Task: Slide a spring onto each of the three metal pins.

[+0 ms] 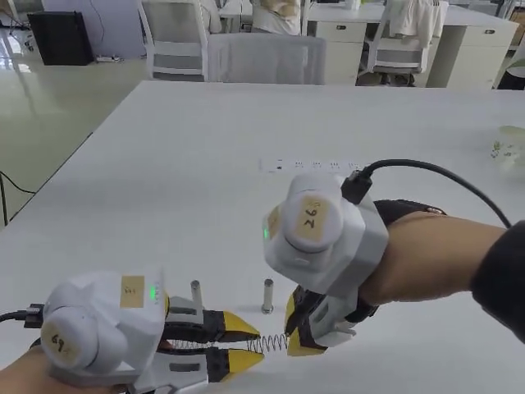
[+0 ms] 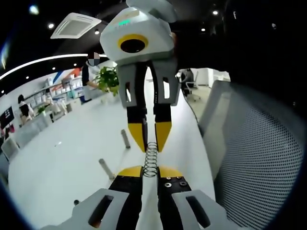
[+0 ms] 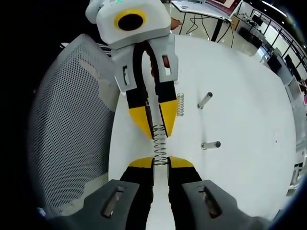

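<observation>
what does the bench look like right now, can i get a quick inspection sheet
surface: white table
job's things: left metal pin and right metal pin upright, no spring on either; held spring spans between the grippers; spare spring lies on the table
clutter: power strip; clear object at the table's right edge
grippers: left gripper and right gripper each shut on one end of the held spring
cables: black cable from the right gripper; dark cable from the left gripper
surroundings: grey chair, desks
</observation>
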Tool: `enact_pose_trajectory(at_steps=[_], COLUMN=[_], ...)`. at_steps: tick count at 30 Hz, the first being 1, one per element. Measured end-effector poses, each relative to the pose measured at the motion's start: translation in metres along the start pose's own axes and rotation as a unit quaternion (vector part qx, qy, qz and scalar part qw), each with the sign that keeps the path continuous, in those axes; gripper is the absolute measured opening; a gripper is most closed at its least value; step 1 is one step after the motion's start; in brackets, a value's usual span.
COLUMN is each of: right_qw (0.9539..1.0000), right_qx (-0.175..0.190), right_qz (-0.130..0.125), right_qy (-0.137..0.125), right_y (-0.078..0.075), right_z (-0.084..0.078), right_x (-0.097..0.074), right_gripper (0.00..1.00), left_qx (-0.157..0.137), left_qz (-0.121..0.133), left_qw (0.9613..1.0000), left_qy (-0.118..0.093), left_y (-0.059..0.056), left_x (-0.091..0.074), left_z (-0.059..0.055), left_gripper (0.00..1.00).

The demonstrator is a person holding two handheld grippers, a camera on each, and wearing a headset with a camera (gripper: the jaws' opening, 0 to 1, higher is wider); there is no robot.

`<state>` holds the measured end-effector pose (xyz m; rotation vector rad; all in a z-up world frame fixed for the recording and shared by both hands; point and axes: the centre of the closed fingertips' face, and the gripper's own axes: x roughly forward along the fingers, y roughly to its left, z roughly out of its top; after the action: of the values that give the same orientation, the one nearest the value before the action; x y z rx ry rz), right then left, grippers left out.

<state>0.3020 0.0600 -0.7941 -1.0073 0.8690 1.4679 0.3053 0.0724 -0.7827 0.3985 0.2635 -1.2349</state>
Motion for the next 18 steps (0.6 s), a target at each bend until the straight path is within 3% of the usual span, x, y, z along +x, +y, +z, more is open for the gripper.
enact_pose_trajectory(at_steps=[18], right_qw=[0.9992], right_qx=[-0.012], right_qz=[-0.016], right_qy=[-0.033], right_y=[-0.001], right_z=[0.022], right_x=[-0.021], right_gripper=[0.07], left_qx=[-0.006], left_qz=[0.009], left_qw=[0.9999], left_qy=[0.001], left_y=[0.004], left_x=[-0.002], left_z=[-0.001], left_gripper=[0.02])
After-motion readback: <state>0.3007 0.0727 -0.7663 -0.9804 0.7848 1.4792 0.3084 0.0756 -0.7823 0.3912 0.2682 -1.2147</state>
